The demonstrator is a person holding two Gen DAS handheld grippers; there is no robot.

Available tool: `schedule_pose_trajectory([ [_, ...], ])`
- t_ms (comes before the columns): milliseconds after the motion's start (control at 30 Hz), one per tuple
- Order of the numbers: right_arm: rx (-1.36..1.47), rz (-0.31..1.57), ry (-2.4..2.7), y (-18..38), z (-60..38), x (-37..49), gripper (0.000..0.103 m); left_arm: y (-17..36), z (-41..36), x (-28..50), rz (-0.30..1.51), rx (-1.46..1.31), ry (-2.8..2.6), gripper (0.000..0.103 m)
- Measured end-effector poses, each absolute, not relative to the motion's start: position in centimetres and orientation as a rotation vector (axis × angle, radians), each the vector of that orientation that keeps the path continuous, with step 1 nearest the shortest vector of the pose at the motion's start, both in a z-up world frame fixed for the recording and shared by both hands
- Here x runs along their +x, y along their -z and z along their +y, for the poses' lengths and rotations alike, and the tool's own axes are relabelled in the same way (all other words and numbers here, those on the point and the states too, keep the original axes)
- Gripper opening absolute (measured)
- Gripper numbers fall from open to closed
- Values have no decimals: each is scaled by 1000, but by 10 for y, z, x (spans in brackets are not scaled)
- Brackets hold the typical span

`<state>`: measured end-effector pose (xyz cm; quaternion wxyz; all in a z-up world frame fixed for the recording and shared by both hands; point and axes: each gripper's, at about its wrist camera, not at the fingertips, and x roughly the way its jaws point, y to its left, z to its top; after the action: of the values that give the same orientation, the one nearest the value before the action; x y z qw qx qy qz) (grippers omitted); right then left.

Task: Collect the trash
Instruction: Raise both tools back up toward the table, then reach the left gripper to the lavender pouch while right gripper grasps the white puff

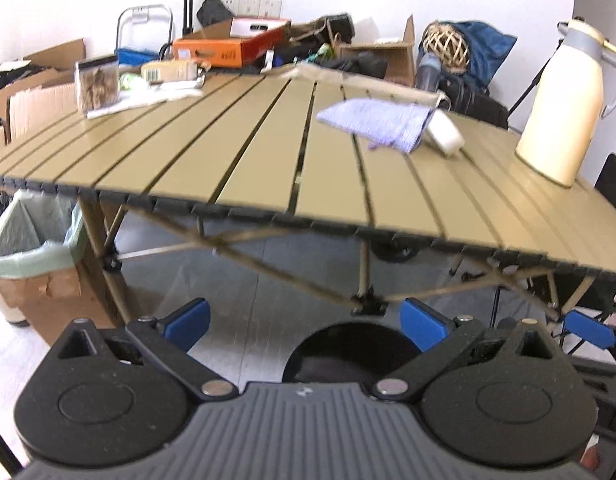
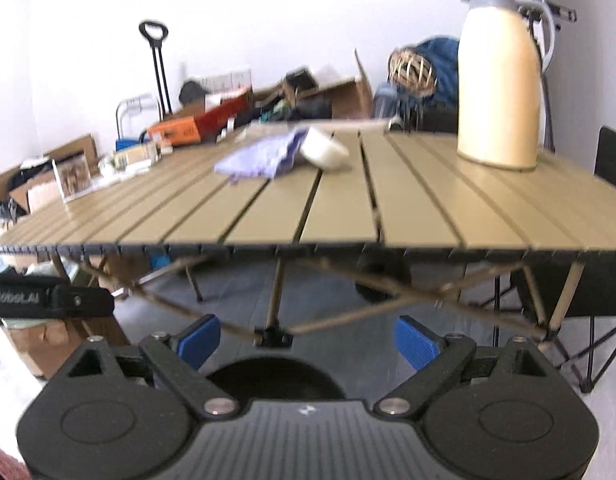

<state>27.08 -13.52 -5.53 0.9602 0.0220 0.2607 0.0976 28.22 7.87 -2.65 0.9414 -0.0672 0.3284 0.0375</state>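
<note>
Purple cloth on table, well beyond left claw.

My left gripper has a black speckled plastic body with two round housings, a ribbed grey centre panel, silver pivot screws and blue textured finger pads. My right gripper looks identical, its blue pads cross-hatched.
</note>
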Motion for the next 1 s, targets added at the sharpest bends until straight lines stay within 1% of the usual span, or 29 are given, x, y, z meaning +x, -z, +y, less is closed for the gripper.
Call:
schedule_pose_trajectory([
  [67, 38, 492, -198, 49, -138, 271, 94, 19, 76, 286, 645, -144, -76, 103],
  [167, 37, 427, -204, 38, -145, 274, 100, 8, 71, 293, 613, -141, -100, 103],
  [300, 31, 368, -192, 25, -152, 284, 103, -4, 64, 310, 590, -133, -109, 103],
  [567, 10, 273, -190, 0, -154, 325, 103, -21, 57, 350, 556, -122, -149, 103],
  [833, 7, 260, -195, -8, -148, 372, 103, -36, 60, 392, 519, -135, -191, 103],
  [1000, 6, 284, -203, -7, -137, 410, 103, -43, 64, 420, 511, -185, -202, 103],
])
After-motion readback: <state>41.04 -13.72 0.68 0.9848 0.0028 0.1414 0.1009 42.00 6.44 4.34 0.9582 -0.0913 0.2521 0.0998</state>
